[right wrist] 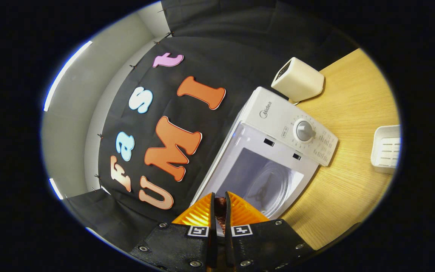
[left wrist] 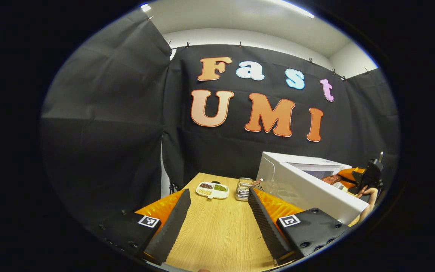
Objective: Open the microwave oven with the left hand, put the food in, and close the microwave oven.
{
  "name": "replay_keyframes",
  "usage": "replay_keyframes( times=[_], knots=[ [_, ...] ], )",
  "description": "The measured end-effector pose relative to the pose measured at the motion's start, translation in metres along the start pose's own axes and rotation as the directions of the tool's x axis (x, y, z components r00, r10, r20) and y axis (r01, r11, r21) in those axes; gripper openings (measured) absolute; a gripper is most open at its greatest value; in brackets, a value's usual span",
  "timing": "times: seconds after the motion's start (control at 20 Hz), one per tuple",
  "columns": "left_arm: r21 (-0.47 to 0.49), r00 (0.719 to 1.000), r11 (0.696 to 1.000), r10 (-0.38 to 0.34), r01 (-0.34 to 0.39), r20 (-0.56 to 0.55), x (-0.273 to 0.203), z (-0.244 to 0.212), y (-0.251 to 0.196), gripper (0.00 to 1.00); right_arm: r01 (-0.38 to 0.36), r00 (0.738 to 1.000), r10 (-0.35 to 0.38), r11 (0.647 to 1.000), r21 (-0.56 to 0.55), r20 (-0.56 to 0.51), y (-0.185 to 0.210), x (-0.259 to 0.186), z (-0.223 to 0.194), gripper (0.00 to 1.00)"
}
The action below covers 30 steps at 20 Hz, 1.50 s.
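White microwave [right wrist: 278,128] door open; food [right wrist: 220,211] at opening.

Divided snack dish [left wrist: 212,190] beside metal rack [left wrist: 243,189] on wooden table [left wrist: 217,230], cream box-shaped appliance [right wrist: 298,80], white slotted tray [right wrist: 386,148]

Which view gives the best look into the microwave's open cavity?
The right gripper view: it faces the microwave front-on, showing the open cavity and the glass turntable inside. The left gripper view catches the microwave from the side, past its open door, so little of the interior shows.
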State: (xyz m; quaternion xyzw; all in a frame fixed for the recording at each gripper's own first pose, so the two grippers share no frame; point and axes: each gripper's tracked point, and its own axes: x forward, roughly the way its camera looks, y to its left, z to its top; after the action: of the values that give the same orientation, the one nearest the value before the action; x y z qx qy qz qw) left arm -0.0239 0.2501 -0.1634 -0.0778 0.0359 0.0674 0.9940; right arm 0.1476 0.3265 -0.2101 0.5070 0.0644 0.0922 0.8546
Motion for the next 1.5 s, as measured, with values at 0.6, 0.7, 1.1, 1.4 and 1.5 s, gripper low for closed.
replay_keyframes(
  times=[0.6, 0.7, 1.1, 1.4, 1.5],
  knots=[
    [-0.003, 0.999, 0.999, 0.05, -0.05, 0.006, 0.019, -0.009, 0.033, 0.96, 0.131, 0.99, -0.13, 0.991, -0.007, 0.052, -0.05, 0.12, -0.047, 0.07],
    [-0.009, 0.998, 0.998, 0.059, -0.059, -0.002, 0.021, -0.013, 0.037, 0.96, 0.146, 0.988, -0.143, 0.989, -0.037, 0.063, -0.053, 0.13, -0.049, 0.07],
    [-0.034, 0.997, 0.996, 0.078, -0.078, -0.01, 0.02, -0.019, 0.043, 1.0, 0.249, 0.967, -0.229, 0.938, -0.242, 0.107, -0.064, 0.134, -0.041, 0.27],
    [0.014, 0.997, 0.997, 0.079, -0.079, 0.006, 0.009, -0.011, 0.037, 0.97, 0.301, 0.954, -0.278, 0.88, -0.368, 0.115, -0.078, 0.127, -0.027, 0.88],
    [0.021, 0.997, 0.996, 0.082, -0.082, 0.012, 0.005, -0.006, 0.034, 0.97, 0.298, 0.954, -0.275, 0.862, -0.41, 0.116, -0.076, 0.117, -0.025, 0.93]
  ],
)
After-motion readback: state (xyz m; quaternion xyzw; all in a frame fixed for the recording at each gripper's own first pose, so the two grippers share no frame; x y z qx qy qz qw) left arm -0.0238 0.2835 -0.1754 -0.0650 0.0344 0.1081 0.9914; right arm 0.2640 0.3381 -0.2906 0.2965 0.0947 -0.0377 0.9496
